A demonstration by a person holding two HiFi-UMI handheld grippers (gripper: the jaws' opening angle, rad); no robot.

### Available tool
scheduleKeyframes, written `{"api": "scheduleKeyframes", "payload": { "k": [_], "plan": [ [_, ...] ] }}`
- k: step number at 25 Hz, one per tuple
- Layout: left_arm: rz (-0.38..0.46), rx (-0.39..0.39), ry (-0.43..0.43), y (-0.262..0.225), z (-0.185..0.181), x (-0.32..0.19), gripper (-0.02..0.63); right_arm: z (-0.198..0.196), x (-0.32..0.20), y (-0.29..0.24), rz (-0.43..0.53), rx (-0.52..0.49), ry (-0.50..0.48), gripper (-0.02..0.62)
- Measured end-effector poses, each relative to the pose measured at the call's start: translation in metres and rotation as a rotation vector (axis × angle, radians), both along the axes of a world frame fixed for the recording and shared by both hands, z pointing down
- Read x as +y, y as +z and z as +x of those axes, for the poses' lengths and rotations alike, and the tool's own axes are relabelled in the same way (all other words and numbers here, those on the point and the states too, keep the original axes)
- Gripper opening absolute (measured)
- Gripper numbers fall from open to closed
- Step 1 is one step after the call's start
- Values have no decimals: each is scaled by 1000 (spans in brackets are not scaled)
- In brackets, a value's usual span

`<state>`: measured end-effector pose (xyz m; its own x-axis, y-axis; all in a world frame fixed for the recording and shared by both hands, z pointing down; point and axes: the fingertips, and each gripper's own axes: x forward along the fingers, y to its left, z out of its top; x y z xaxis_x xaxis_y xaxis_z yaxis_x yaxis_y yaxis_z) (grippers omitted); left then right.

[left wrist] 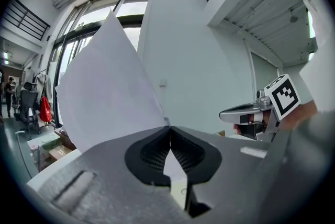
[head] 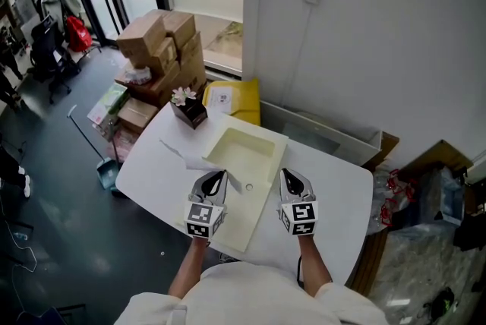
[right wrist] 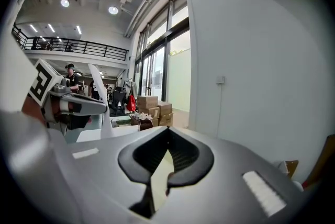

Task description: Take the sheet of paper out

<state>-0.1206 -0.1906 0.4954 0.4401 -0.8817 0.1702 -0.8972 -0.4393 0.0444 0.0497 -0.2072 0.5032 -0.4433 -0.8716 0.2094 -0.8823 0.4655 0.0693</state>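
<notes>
A white sheet of paper [left wrist: 110,92] stands up out of my left gripper [left wrist: 170,129], whose jaws are shut on its lower corner. In the head view that sheet [head: 181,155] reaches left from the left gripper [head: 220,175], just beside the open cream box [head: 241,135] on the white table [head: 334,194]. My right gripper [head: 288,174] hovers at the box's right edge. Its jaws [right wrist: 168,129] meet at the tips with nothing between them. Each gripper shows in the other's view: the right gripper [left wrist: 246,113], the left gripper [right wrist: 78,105].
The box's flat lid [head: 243,221] lies toward me. A small flowering plant in a dark pot [head: 187,107] and a yellow parcel [head: 231,99] sit at the table's far end. Stacked cardboard boxes [head: 159,50] stand on the floor beyond, and a white wall [head: 364,35] runs along the right.
</notes>
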Motion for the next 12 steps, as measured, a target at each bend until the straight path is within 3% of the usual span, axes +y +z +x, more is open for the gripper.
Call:
{"api": "scheduleKeyframes", "payload": {
  "k": [12],
  "plan": [
    [10, -18, -6, 3, 1, -6, 5, 5, -3, 3, -12, 7, 1, 2]
  ]
}}
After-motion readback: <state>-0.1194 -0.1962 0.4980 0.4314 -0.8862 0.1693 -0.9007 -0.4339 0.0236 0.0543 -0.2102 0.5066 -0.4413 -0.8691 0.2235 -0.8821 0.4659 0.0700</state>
